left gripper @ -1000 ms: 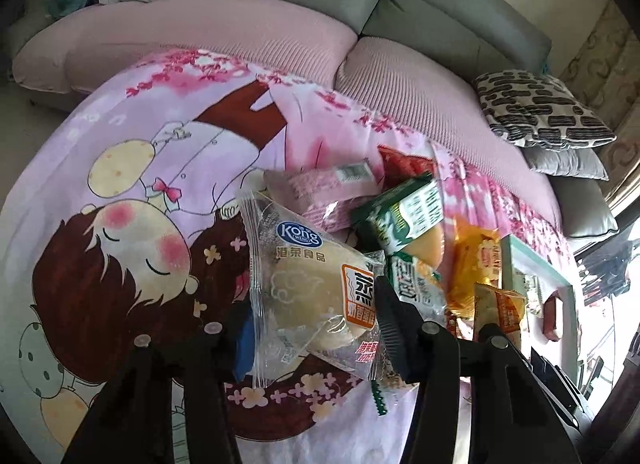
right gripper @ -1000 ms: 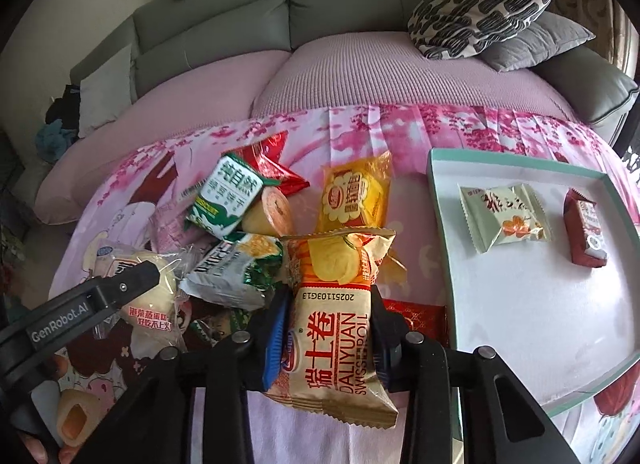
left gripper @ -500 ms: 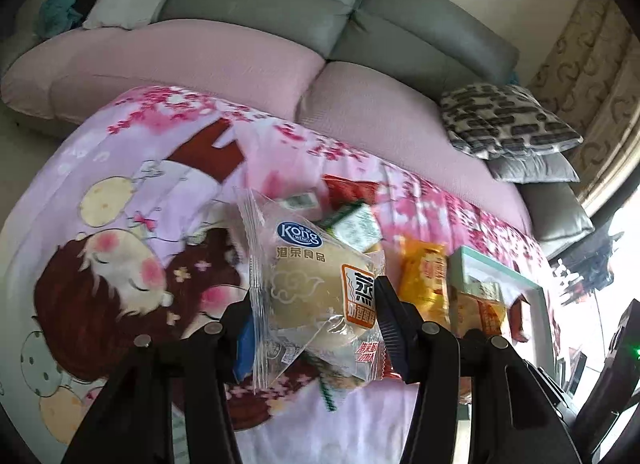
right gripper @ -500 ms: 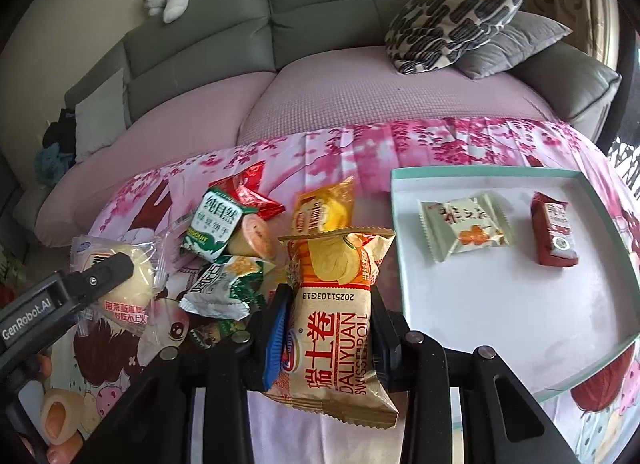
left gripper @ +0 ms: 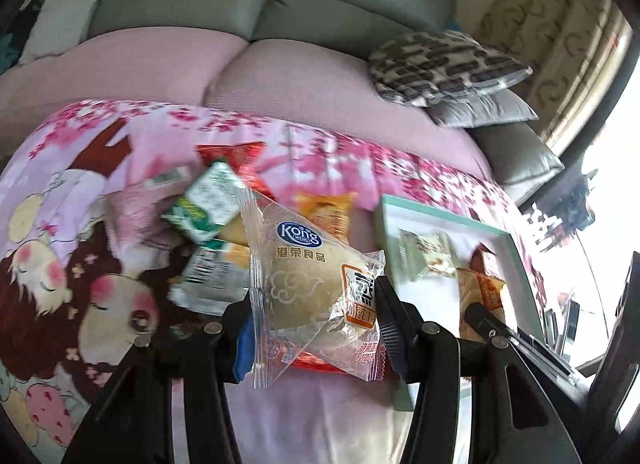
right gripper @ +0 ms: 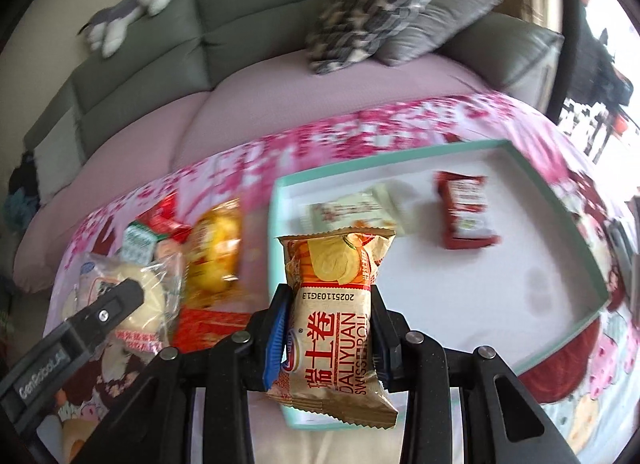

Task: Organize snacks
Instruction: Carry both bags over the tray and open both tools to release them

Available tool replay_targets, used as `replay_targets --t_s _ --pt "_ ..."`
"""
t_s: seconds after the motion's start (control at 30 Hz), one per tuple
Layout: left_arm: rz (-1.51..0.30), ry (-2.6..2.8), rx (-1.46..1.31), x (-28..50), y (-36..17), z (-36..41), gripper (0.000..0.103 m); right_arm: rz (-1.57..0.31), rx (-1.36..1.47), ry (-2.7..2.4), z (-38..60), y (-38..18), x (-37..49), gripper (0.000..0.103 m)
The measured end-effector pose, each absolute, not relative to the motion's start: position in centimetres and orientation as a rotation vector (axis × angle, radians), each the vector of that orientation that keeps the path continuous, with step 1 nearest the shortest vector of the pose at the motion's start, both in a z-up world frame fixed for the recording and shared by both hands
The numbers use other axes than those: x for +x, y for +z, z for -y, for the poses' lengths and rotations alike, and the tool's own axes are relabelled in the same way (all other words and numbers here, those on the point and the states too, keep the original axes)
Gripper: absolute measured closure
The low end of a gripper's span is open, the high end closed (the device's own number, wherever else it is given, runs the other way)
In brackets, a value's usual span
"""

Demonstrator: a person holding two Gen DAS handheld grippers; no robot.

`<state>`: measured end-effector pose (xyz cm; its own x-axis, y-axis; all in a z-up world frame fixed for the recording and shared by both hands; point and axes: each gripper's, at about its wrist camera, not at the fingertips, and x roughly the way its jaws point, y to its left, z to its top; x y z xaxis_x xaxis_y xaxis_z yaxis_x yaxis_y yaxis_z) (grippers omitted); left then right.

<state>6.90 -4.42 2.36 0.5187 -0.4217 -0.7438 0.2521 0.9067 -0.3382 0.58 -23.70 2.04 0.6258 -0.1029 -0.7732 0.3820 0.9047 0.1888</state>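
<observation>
My left gripper (left gripper: 314,316) is shut on a clear-wrapped bun packet (left gripper: 312,288), held above the pink cartoon blanket. My right gripper (right gripper: 328,324) is shut on a gold Swiss roll packet (right gripper: 334,316), held over the near left corner of the white tray with a teal rim (right gripper: 472,147). In the tray lie a pale green packet (right gripper: 352,211) and a red packet (right gripper: 466,213). The tray (left gripper: 448,215) also shows in the left wrist view. A pile of loose snacks (left gripper: 208,223) lies left of the tray: a green-white packet (right gripper: 138,240), a yellow packet (right gripper: 218,252), red ones.
A grey sofa (right gripper: 224,19) with pink seat covers runs behind the blanket. Patterned and grey cushions (right gripper: 384,3) lie at the back right. A plush toy (right gripper: 128,11) sits on the sofa back. The left gripper's body (right gripper: 76,336) shows at the right wrist view's lower left.
Both grippers have moved right toward the tray, each still holding its packet. The Swiss roll packet now hangs over the tray's near left corner. The bun packet has moved past the snack pile.
</observation>
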Motion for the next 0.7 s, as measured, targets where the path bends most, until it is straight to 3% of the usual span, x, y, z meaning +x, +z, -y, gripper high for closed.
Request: replay_targets --t_s 0.7 --pt "-0.941 -0.656 0.038 3.5 0.8 18.9 0.048 -0.761 0.555 -0.611 38.0 0.9 -6.5 0.065"
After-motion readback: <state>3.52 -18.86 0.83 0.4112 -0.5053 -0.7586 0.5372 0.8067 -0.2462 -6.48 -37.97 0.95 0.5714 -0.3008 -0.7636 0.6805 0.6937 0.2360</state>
